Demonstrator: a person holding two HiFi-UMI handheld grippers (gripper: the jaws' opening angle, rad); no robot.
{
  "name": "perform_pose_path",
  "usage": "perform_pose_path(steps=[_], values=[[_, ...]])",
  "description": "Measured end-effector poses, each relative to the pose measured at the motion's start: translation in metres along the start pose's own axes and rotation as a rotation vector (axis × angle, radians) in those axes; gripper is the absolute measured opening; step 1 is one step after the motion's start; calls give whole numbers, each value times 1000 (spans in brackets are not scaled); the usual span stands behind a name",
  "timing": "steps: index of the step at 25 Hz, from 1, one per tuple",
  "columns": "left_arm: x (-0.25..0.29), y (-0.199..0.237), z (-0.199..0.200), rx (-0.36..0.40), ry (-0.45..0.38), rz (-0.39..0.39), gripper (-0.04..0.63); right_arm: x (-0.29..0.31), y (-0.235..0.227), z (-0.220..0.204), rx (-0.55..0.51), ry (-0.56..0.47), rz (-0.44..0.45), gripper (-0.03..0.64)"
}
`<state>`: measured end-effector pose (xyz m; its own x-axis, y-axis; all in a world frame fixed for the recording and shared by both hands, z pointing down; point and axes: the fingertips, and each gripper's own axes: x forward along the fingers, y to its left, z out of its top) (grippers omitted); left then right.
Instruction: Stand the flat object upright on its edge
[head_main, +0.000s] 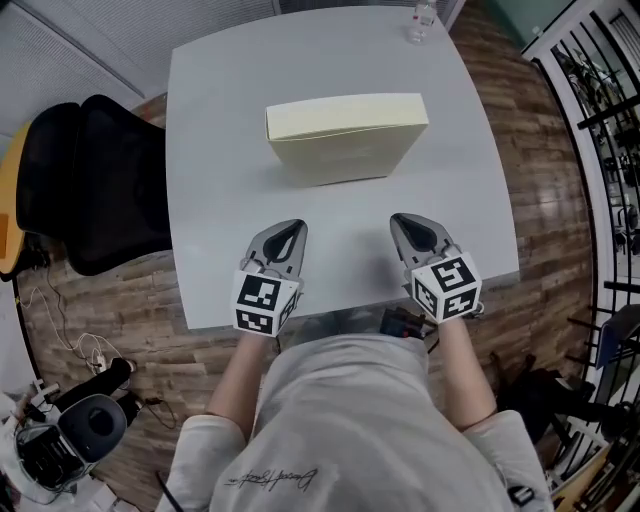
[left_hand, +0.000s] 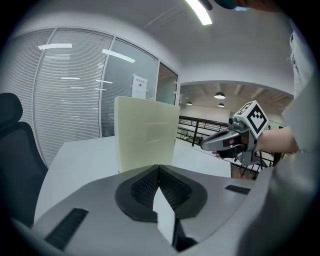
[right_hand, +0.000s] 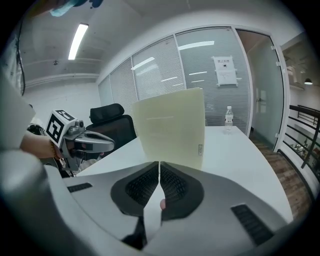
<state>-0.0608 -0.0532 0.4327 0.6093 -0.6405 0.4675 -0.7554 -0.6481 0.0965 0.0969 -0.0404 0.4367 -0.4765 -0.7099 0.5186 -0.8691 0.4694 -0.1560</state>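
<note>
1. Grey shirt (head_main: 340, 430) of the person fills the bottom of the head view. Both bare forearms reach forward from it to the near edge of the white table (head_main: 215, 180).
2. At the far left a black office chair (head_main: 95, 180) stands on the wooden floor (head_main: 120, 330), close against the table's left side. Cables and dark equipment (head_main: 70, 435) lie in the lower left corner.
3. The left gripper (head_main: 296, 226) is over the near part of the table, with its marker cube toward the person. In the left gripper view its two black ribbed pads are pressed together, with nothing between them.
4. The cream flat box (head_main: 345, 135) stands upright on one long edge in the middle of the table. It is beyond both grippers and touched by neither, and its broad face is turned toward the person. The right gripper view shows a small label near that face's lower right corner.
5. The right gripper (head_main: 400, 220) is level with the left one and well apart from it, also over the near part of the table. In the right gripper view its pads meet in a thin line and hold nothing.
6. A clear water bottle (head_main: 422, 22) stands at the table's far right corner, well behind the box.
7. A black railing (head_main: 605, 140) runs along the right edge of the head view.
</note>
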Motion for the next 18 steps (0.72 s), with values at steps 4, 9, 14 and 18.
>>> perform_pose_path(steps=[4,9,14,18], values=[[-8,-2,2,16,4,12,12,-2,13,1,-15,9,8,26],[-15,-12,4,45,8,3,12,-1,32,7,-16,4,35,25],[-18,-15,8,8,-40,2,12,8,51,5,-31,15,75,25],[-15,-21,1,-29,-27,-14,12,8,56,1,-26,13,77,25]])
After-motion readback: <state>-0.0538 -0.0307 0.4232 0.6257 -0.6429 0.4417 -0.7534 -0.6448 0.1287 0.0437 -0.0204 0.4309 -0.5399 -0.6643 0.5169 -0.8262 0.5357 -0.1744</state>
